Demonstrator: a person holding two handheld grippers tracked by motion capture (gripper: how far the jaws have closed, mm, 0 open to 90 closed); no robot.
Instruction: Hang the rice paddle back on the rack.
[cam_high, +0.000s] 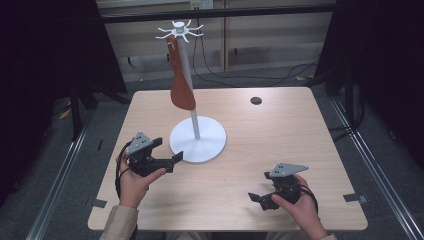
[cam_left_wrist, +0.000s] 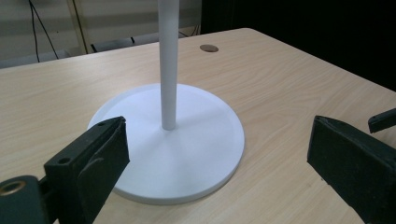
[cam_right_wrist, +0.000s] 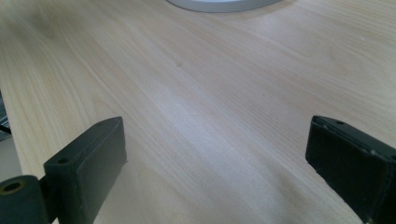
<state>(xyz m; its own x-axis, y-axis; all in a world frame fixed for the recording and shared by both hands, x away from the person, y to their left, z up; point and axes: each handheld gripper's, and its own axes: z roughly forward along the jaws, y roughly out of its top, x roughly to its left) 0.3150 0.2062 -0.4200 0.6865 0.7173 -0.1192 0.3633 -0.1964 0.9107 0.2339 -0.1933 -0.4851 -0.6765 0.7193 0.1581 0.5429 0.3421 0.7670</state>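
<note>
Since the left tongs (cam_high: 167, 151) sit released just beside the white stand base (cam_high: 198, 141) mid-table, with the brown spatula (cam_high: 181, 85) hung on its hook, reach up slowly, avoid tipping; right tongs (cam_high: 260, 198) released, near right.

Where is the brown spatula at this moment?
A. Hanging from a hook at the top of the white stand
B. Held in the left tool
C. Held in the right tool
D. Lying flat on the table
A: the brown spatula hangs from a hook at the top of the white stand, while the left tool and the right tool are open and hold nothing.
</note>
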